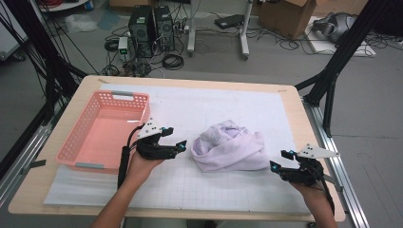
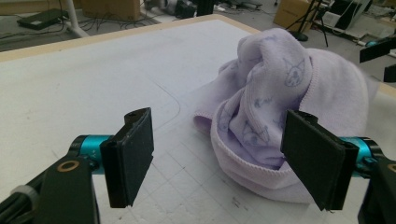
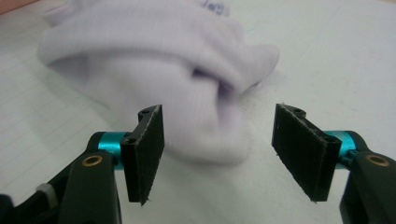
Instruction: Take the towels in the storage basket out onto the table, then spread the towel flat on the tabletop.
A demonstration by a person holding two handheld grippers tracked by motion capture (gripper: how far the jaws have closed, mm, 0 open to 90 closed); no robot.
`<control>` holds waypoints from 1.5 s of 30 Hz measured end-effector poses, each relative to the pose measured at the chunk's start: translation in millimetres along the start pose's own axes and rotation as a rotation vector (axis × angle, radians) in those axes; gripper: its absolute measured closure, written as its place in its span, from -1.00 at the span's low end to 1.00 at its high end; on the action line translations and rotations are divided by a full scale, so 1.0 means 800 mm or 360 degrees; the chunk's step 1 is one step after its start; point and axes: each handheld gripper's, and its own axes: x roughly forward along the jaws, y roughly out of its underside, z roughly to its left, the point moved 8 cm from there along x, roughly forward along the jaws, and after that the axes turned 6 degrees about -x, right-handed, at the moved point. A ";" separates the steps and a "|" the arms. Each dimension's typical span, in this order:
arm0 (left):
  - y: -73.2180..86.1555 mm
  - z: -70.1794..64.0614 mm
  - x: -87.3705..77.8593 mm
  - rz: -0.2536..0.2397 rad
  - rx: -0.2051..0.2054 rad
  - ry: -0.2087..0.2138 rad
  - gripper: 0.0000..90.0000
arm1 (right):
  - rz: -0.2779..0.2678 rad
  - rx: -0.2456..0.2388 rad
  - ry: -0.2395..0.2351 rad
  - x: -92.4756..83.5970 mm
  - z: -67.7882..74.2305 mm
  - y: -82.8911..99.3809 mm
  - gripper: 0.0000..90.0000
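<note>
A crumpled lilac towel (image 1: 230, 145) with a faint printed pattern lies in a heap on the white gridded mat, right of the table's middle. My left gripper (image 1: 175, 137) hovers just left of it, jaws wide apart and nothing between them. In the left gripper view the towel (image 2: 280, 79) bulges right in front of the open left gripper (image 2: 219, 140), nearer its right-hand pad. My right gripper (image 1: 280, 159) sits off the towel's right end, open and empty. The right gripper view has the blurred towel (image 3: 154, 56) just beyond the open right gripper (image 3: 219, 149).
A pink plastic basket (image 1: 76, 137), with nothing in it, stands on the table's left side beside my left hand. The white mat (image 1: 214, 102) covers most of the wooden tabletop. Computers, cables, boxes and black frame legs stand on the floor beyond the far edge.
</note>
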 end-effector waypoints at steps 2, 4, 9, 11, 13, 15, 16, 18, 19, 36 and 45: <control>-0.001 -0.001 0.000 -0.0018 0.0000 -0.0002 -0.42 | -0.0012 -0.0021 0.0025 0.002 0.001 -0.002 -0.28; -0.003 -0.001 -0.001 -0.0026 -0.0005 -0.0004 -0.42 | -0.0065 -0.0010 0.0044 0.003 0.002 -0.007 -0.31; -0.005 -0.004 -0.006 -0.0028 -0.0007 -0.0003 -0.42 | -0.0118 0.0007 0.0053 0.003 0.004 -0.013 -0.38; -0.007 -0.003 -0.007 -0.0029 -0.0003 -0.0005 -0.42 | -0.0124 0.0007 0.0053 0.003 0.005 -0.014 -0.39; -0.008 -0.003 -0.007 -0.0035 -0.0002 -0.0005 -0.42 | -0.0135 -0.0005 0.0060 0.003 0.004 -0.015 -0.40; -0.009 -0.003 -0.006 -0.0036 0.0001 -0.0007 -0.42 | -0.0133 0.0000 0.0063 0.002 0.004 -0.015 -0.41; -0.009 -0.003 -0.005 -0.0032 -0.0001 -0.0004 -0.42 | -0.0131 0.0002 0.0063 0.002 0.004 -0.015 -0.41; -0.008 -0.004 -0.004 -0.0023 0.0002 -0.0004 -0.42 | -0.0133 0.0007 0.0069 0.003 0.002 -0.014 -0.42; -0.008 -0.004 -0.003 -0.0021 0.0003 -0.0003 -0.42 | -0.0129 0.0015 0.0069 0.003 0.002 -0.013 -0.42; -0.017 -0.016 0.010 0.0012 0.0017 0.0025 -0.33 | -0.0145 0.0041 0.0129 0.002 -0.006 -0.012 -0.45; -0.043 -0.045 0.043 0.0003 0.0052 0.0103 -0.27 | -0.0135 0.0064 0.0163 0.000 -0.011 -0.005 -0.44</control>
